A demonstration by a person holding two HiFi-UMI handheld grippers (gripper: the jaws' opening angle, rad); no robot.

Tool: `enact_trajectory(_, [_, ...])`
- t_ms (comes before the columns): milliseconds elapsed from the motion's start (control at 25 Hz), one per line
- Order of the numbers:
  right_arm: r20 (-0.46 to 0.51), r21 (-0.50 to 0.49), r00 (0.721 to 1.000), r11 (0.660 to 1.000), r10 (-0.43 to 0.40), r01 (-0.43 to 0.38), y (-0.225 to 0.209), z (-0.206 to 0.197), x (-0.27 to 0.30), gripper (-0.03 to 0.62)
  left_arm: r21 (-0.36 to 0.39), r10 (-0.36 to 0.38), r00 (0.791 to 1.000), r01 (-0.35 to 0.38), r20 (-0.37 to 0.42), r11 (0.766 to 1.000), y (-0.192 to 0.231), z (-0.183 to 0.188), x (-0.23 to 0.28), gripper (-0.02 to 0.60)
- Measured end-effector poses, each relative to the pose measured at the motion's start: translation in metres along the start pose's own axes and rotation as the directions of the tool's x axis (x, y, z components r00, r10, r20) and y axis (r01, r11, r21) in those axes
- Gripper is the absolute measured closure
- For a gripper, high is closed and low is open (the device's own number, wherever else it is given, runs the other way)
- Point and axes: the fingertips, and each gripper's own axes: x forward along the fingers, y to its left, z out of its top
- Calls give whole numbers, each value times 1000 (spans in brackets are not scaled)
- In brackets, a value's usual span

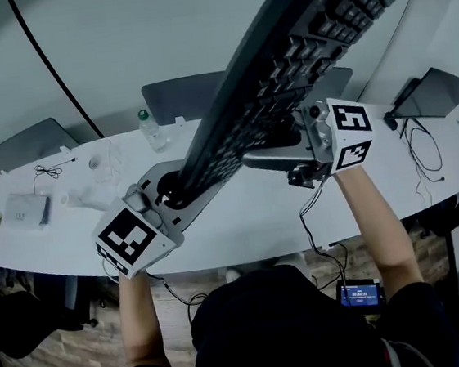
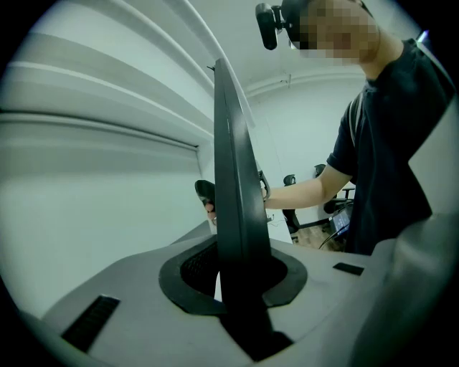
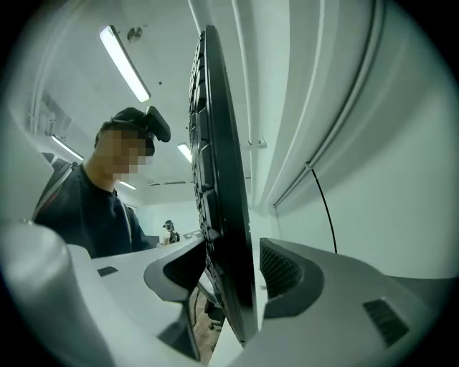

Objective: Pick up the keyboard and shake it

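The keyboard (image 1: 282, 66) is in the air above the table (image 1: 242, 218), clear of it. In the head view it runs slanted from lower left up to the upper right corner, nearly edge-on, w/ the keys on its right side.

The left gripper (image 1: 177, 194) has the lower end. In its own view the jaws are closed to a narrow gap and both black pads press on the keyboard (image 2: 233, 179), which stands upright btw. them (image 2: 237, 276).

The right gripper (image 1: 271, 151) grips further up, near the middle. In its view the keyboard (image 3: 219, 201) stands btw. the jaws (image 3: 229, 279). The pad on the key side touches it. On the back side a thin slit shows, so the contact there is probably lower down, but the view is not clear.

On the table: a bottle (image 1: 150, 130) behind the left gripper, a laptop (image 1: 433, 91) at far right w/ cables (image 1: 424, 156) beside it.
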Motion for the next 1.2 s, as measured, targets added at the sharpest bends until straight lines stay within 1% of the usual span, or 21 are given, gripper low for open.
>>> enact_trajectory(80, [8,10,1000,1000,26,-26,3,1,0,352,-19,-34,999,34,17,999,-3,1,2,486])
enact_trajectory(240, [15,30,997,997,69,-70,8,2,1,356,-28,-79,996,80,30,996,-6,2,2,486])
enact_trajectory(400, [28,41,994,994,104,-105,15,3,0,386,-48,-115,992,118,49,992,-10,4,3,486])
enact_trajectory(480, [34,35,993,993,110,-112,22,4,1,418,-57,-124,991,127,56,990,-14,5,1,486])
enact_trajectory(520, [36,30,993,993,110,-111,26,5,2,422,-59,-126,991,129,54,990,-16,6,0,486])
enact_trajectory(760, [26,54,989,988,146,-148,26,3,7,430,-65,-158,987,161,37,985,-14,0,4,486])
enact_trajectory(880, [15,49,988,987,155,-156,24,3,18,432,-57,-166,986,166,13,984,-11,-5,4,486])
enact_trajectory(920, [16,44,987,986,157,-158,25,4,19,444,-56,-167,986,168,12,984,-11,-5,3,486])
enact_trajectory(1040, [25,22,988,988,155,-156,29,7,18,479,-73,-179,984,180,22,981,-15,0,3,486])
enact_trajectory(1200, [25,9,990,990,141,-141,30,7,18,492,-88,-174,985,175,17,981,-17,-2,3,486])
